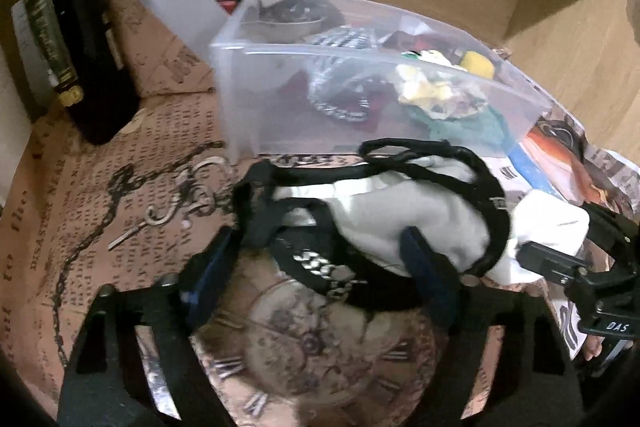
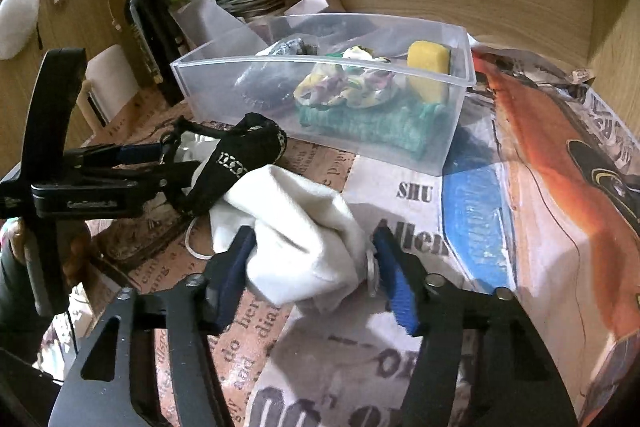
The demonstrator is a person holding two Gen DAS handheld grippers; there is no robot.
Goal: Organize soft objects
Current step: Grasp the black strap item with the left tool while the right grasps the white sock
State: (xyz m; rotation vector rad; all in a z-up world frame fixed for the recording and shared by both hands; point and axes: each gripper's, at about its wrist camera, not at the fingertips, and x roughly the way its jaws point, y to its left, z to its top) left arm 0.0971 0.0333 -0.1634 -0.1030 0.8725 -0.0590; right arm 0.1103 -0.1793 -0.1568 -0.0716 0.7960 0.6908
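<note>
We saw a crumpled white cloth (image 2: 296,227) with black straps (image 1: 460,163) lying near the clear bin (image 2: 456,131), which held a yellow sponge (image 2: 428,63) and green knit (image 2: 372,123).

The right gripper (image 2: 314,269) pinches a white cloth (image 2: 298,231) just above the paper-covered surface (image 2: 400,187) — the left gripper (image 2: 160,155) holds its black strap (image 2: 240,157). A clear bin (image 2: 452,131) of soft things sits behind.

Left gripper (image 1: 320,263): black angular frame with cut-out slots, blue ribbed pads (image 1: 416,255), round screw heads at the finger joints. Right gripper (image 2: 316,267) is the same build, silver screws; seen beside the left one, its body reads "DAS" in white.
</note>
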